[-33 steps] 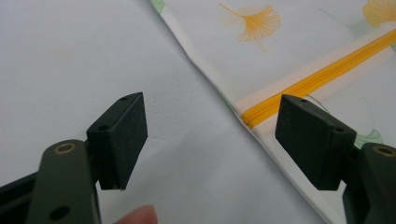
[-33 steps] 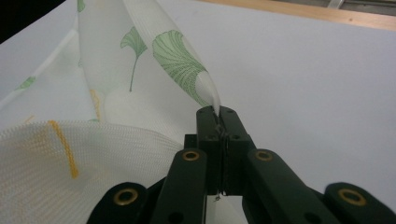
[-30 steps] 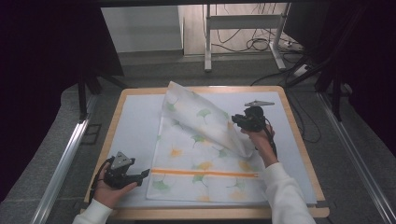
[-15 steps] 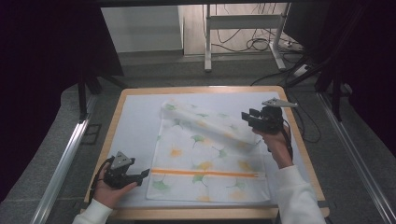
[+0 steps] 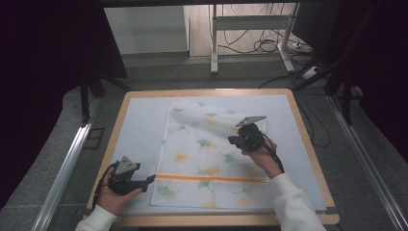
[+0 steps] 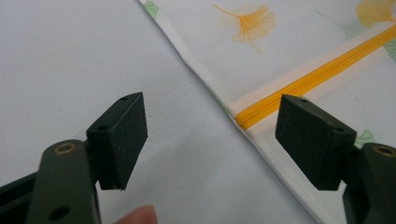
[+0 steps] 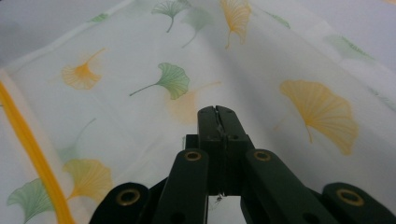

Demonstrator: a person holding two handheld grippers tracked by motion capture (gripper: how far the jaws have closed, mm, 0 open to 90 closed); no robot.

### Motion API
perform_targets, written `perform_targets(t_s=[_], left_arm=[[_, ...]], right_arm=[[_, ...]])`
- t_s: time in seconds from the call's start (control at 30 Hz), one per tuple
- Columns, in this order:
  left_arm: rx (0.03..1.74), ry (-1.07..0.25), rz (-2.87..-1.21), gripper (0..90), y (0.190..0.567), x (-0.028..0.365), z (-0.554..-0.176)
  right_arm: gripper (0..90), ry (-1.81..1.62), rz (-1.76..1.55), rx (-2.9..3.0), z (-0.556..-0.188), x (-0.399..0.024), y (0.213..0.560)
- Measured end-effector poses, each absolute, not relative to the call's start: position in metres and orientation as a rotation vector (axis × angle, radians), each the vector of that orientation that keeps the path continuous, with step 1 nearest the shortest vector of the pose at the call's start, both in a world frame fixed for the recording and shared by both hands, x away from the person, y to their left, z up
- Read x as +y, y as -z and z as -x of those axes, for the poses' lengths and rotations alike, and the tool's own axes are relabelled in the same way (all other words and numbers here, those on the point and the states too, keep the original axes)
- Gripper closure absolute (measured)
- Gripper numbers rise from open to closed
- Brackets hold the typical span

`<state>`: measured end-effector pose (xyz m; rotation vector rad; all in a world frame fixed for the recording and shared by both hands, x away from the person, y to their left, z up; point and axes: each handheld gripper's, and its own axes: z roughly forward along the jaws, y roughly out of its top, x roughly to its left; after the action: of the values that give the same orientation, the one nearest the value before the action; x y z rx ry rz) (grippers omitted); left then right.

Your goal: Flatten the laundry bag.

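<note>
White translucent cloth (image 5: 211,159), printed with green and orange ginkgo leaves, one orange stripe (image 5: 211,178), lies flat mid-table. Two grippers: right gripper (image 5: 239,139), at 2 o'clock, just closing, jaws pressed together, empty; left gripper (image 5: 149,180), at 8 o'clock, spread.

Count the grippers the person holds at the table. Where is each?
2. The left gripper sits open beside the cloth's near left edge; the right gripper is shut above the cloth's middle.
</note>
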<state>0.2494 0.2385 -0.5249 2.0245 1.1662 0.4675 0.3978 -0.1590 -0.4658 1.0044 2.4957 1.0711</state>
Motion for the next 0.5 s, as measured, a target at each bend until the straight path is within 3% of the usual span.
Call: perform_targets(t_s=[0.23,0.5], left_arm=[[1.162,-0.466,-2.032,25.1,0.525,0.235,-0.25],[1.156,-0.467,-2.031,25.0,0.525,0.235,-0.251]], right_arm=[[89.2,-1.018,-1.046,2.496,-0.423,-0.16,0.471],[89.3,-0.909,-1.271,2.432,-0.498,-0.172,0.501]])
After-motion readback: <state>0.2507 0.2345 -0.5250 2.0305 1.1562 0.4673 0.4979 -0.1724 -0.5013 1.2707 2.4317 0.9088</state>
